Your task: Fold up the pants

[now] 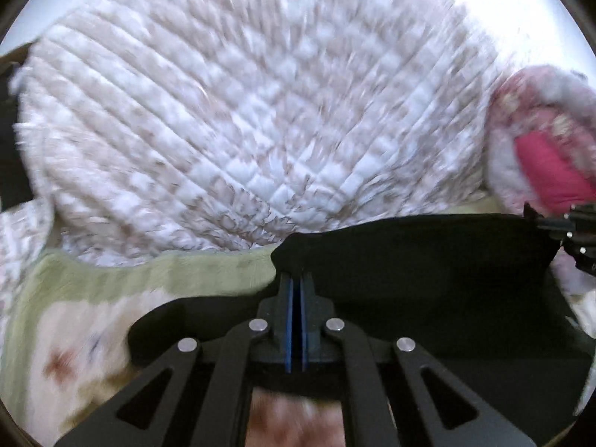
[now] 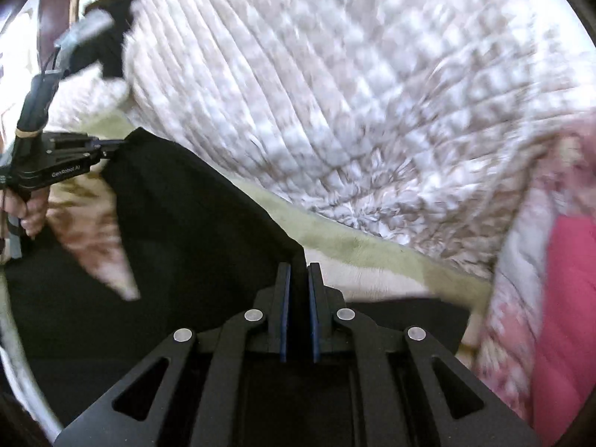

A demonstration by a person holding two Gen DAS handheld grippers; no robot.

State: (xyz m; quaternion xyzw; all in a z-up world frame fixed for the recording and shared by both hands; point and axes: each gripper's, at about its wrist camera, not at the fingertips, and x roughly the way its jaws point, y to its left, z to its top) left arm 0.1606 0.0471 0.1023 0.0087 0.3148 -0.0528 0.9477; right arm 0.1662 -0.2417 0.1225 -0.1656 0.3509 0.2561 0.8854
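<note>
Left two-finger black gripper with blue pads [image 1: 297, 279]: clenched on one corner of the black fabric pants [image 1: 428, 279]; pads nearly meeting, cloth edge pinched between them. Same left gripper [image 2: 113, 144] seen side-on in right wrist view, gripping the far corner, held by a hand [image 2: 31, 210]. Right two-finger black gripper with blue pads [image 2: 298, 272]: clamped on the near corner of the pants [image 2: 193, 216], dark cloth filling the narrow gap. Pants raised and stretched taut between both grippers, hanging over pale green-bordered cream blanket [image 1: 130, 275]. Behind: quilted white-and-beige checked bedcover [image 1: 260, 111], heavily motion-blurred. At right: pink-and-white fluffy bundle with crimson patch [image 2: 566, 298], just beside the pants' edge.
</note>
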